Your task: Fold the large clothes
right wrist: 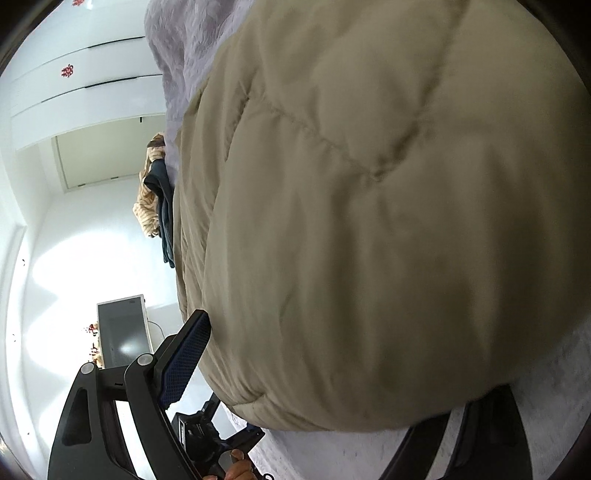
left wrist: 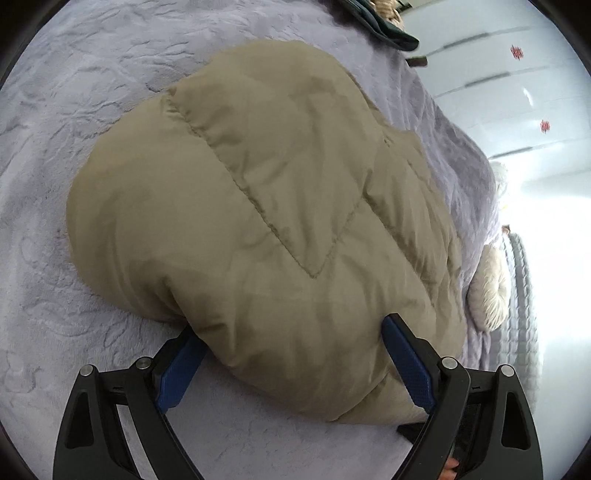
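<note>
The tan puffer jacket (left wrist: 266, 221) lay bundled on the lavender bed (left wrist: 74, 110). Both the left gripper (left wrist: 291, 365) and the right gripper (right wrist: 332, 387) stood wide, straddling its near edge, apparently pressing rather than gripping. Pushing evenly would have flattened the fold.

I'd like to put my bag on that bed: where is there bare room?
Bare lilac blanket lies left of and beyond the puffy khaki quilted jacket, and a strip in front of it. The right edge is crowded: a fluffy white item, dark green clothing at the far corner.
</note>
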### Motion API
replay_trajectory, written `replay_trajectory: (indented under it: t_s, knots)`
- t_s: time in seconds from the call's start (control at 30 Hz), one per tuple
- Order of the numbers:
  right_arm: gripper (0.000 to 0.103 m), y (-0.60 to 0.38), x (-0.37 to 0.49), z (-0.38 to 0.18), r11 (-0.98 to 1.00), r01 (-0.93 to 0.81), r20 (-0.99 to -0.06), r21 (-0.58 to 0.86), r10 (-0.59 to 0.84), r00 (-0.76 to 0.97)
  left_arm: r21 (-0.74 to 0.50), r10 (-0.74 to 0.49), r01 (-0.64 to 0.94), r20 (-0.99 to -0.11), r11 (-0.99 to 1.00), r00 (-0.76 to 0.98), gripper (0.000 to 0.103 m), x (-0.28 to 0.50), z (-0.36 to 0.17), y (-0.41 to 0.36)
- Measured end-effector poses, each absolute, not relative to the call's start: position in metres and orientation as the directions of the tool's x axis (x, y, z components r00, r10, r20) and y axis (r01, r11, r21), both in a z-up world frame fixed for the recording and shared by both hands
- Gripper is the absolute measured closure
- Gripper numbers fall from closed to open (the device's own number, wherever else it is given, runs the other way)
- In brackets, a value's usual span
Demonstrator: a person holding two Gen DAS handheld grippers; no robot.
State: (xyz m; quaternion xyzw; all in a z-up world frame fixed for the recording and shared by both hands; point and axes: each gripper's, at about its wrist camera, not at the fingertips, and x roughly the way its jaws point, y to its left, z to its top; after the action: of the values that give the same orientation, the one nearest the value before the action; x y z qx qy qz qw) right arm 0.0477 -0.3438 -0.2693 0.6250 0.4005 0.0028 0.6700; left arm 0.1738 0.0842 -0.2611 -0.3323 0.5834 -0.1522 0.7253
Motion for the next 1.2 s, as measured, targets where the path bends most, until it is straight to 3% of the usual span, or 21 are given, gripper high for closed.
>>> replay_trajectory:
  t_s: [0.27, 0.57, 0.7, 0.87, 0.9, 0.93, 1.03, 1.07, 1.13, 1.2]
  knots:
    - [0.012, -0.345, 0.052, -0.276, 0.197, 0.499, -0.524, 0.844, 0.502, 0.688, -0.663, -0.594, -0.216, -0.743, 0.717, 0.308, 0.010, 0.182, -0.275, 0.073]
    - [0.012, -0.349, 0.043, -0.280, 0.157, 0.486, -0.491, 0.860, 0.517, 0.701, -0.703, -0.643, -0.263, -0.711, 0.661, 0.285, 0.010, 0.139, -0.278, 0.085]
    - [0.012, -0.349, 0.043, -0.281, 0.157, 0.483, -0.488, 0.861, 0.521, 0.701, -0.766, -0.688, -0.261, -0.642, 0.587, 0.337, 0.010, 0.158, -0.282, 0.078]
    - [0.012, -0.349, 0.045, -0.286, 0.156, 0.483, -0.487, 0.861, 0.524, 0.699, -0.776, -0.669, -0.290, -0.630, 0.560, 0.394, 0.011, 0.183, -0.281, 0.078]
    - [0.012, -0.348, 0.048, -0.286, 0.155, 0.485, -0.488, 0.861, 0.523, 0.699, -0.769, -0.661, -0.293, -0.639, 0.568, 0.393, 0.017, 0.184, -0.281, 0.077]
    - [0.012, -0.347, 0.048, -0.286, 0.155, 0.487, -0.490, 0.859, 0.521, 0.699, -0.761, -0.655, -0.286, -0.647, 0.582, 0.390, 0.034, 0.185, -0.280, 0.078]
    - [0.015, -0.347, 0.046, -0.284, 0.147, 0.500, -0.498, 0.853, 0.516, 0.697, -0.742, -0.648, -0.217, -0.663, 0.634, 0.376, 0.068, 0.184, -0.271, 0.076]
    - [0.024, -0.347, 0.044, -0.284, 0.146, 0.517, -0.512, 0.843, 0.511, 0.691, -0.738, -0.644, -0.193, -0.664, 0.647, 0.379, 0.071, 0.183, -0.266, 0.075]
    - [0.055, -0.348, 0.042, -0.285, 0.139, 0.537, -0.524, 0.832, 0.513, 0.680, -0.724, -0.638, -0.139, -0.668, 0.676, 0.383, 0.078, 0.182, -0.253, 0.072]
    - [0.071, -0.349, 0.039, -0.281, 0.133, 0.527, -0.515, 0.839, 0.508, 0.691, -0.708, -0.632, -0.082, -0.671, 0.701, 0.388, 0.079, 0.181, -0.238, 0.069]
